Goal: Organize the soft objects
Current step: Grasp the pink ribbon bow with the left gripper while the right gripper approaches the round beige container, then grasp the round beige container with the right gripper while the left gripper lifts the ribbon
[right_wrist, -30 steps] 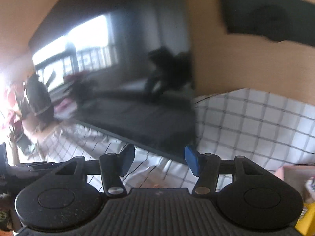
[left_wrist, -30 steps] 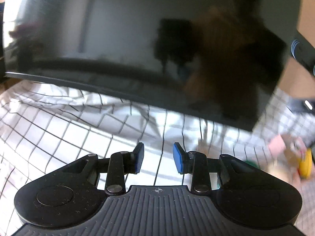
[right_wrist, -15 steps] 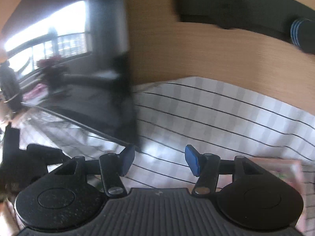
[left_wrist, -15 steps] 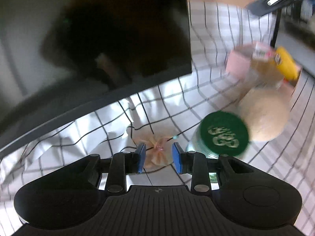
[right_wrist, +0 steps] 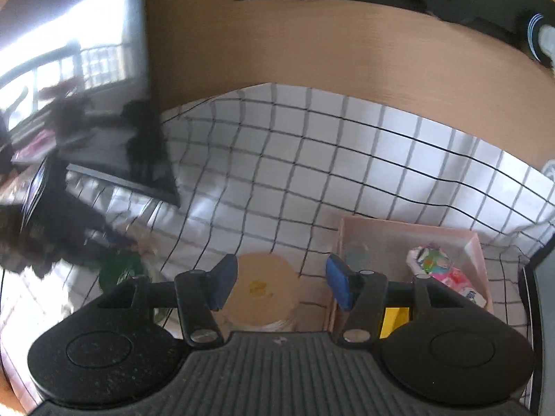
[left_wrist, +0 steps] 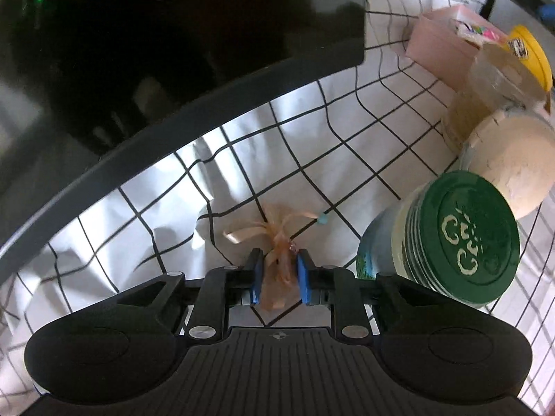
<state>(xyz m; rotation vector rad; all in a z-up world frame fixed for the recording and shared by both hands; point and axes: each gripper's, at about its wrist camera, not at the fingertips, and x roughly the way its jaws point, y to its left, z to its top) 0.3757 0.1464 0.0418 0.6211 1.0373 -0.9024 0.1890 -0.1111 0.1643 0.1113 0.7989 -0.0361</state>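
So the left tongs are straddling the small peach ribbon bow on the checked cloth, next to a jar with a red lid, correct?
Not quite: the lid is green, not red. The left wrist view shows the left tongs straddling the small peach ribbon bow on the checked cloth, beside the green-lidded jar.

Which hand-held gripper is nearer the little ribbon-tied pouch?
Left. The left hand-held gripper has been closing, with the pouch between its pads. The right hand-held gripper hangs over a tan lid, pouch unseen.

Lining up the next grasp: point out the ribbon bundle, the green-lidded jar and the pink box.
ribbon bundle (left_wrist: 277, 239), left wrist view, on its knotted middle.
green-lidded jar (left_wrist: 477, 232), left wrist view, on the lid's top.
pink box (right_wrist: 388, 234), right wrist view, on its inner floor.
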